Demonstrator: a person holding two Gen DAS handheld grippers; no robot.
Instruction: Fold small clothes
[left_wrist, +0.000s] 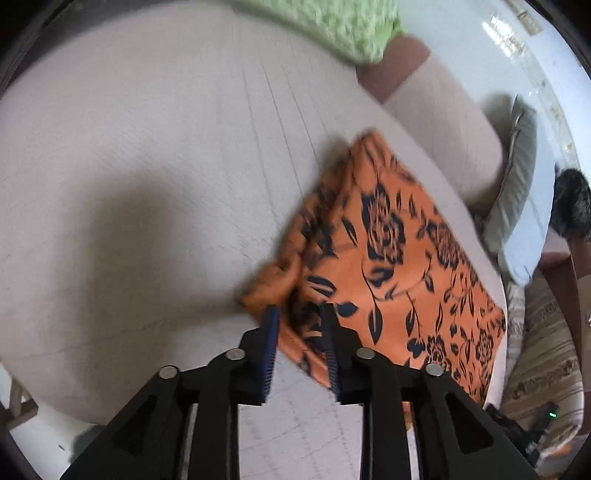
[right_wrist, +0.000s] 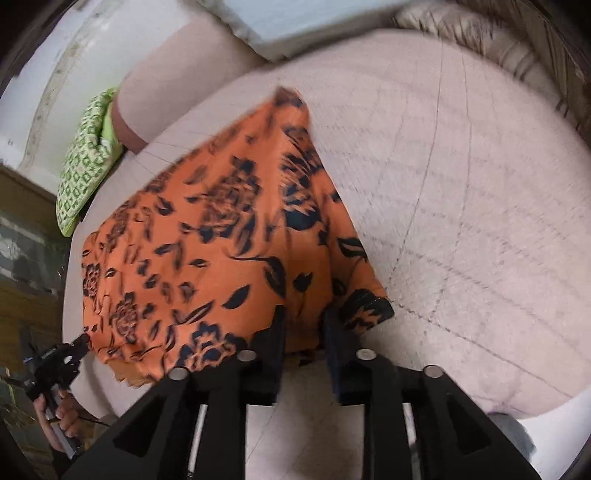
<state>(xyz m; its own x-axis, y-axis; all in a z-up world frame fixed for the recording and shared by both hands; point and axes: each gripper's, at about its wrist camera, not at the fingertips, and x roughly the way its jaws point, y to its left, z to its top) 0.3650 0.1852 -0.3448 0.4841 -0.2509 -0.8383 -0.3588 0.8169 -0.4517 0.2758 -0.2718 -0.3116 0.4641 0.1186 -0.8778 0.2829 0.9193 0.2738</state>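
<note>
An orange cloth with a dark floral print (left_wrist: 391, 254) lies on a pale quilted bed cover (left_wrist: 147, 166). My left gripper (left_wrist: 299, 314) has its fingers around the cloth's bunched near corner, jaws set apart with fabric between them. In the right wrist view the same cloth (right_wrist: 221, 240) hangs raised and draped, and my right gripper (right_wrist: 304, 317) holds its near edge between its fingers. The left gripper and the hand holding it (right_wrist: 55, 369) show at the lower left, below the cloth's other corner.
A green patterned cloth (left_wrist: 343, 26) lies at the far edge of the bed; it also shows in the right wrist view (right_wrist: 88, 155). A grey pillow (left_wrist: 517, 177) and a striped cushion (left_wrist: 546, 350) lie to the right. A white wall (right_wrist: 66, 55) stands behind.
</note>
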